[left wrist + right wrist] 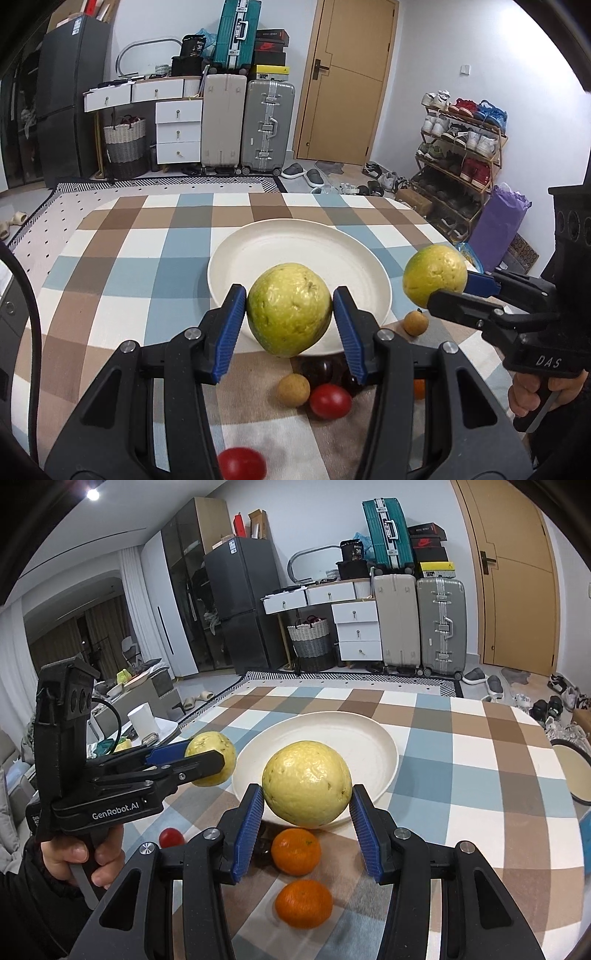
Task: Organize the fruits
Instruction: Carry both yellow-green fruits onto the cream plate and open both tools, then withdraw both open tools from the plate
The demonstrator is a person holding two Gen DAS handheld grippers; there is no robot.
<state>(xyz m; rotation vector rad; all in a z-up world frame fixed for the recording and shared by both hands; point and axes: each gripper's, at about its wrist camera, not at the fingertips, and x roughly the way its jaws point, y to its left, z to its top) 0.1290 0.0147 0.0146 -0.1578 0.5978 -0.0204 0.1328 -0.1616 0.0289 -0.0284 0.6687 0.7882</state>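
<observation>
My left gripper [289,295] is shut on a yellow-green guava [289,309], held in the air over the near rim of a white plate [295,254]. To its right, my right gripper [454,291] is shut on a second guava [435,278] beside the plate. In the right wrist view that guava [306,783] sits between the blue pads of the right gripper [307,794], above the plate's [351,738] front edge. The left gripper [203,753] with its guava [211,758] hovers at the plate's left. The plate holds nothing.
On the checked tablecloth below the grippers lie two oranges [295,852] [303,903], cherry tomatoes [330,400] [242,463], two longans [293,390] [415,323] and a dark fruit [319,369]. A hand [77,856] holds the left gripper's handle. Suitcases, drawers and a shoe rack stand beyond the table.
</observation>
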